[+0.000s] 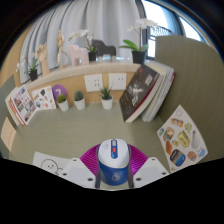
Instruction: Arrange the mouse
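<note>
A blue and white mouse (111, 163) with a red scroll wheel sits between my gripper's (111, 168) two fingers. Both magenta pads (91, 158) press against its sides, so the gripper is shut on it. The mouse points away from me over the grey-green desk (100, 128). I cannot see whether it rests on the desk or is lifted off it.
Three small potted plants (80, 100) stand along the back wall, with white orchids (84, 42) on the shelf above. An open book (145, 88) leans at the right. Sticker sheets (181, 140) lie to the right, and a picture card (24, 102) lies to the left.
</note>
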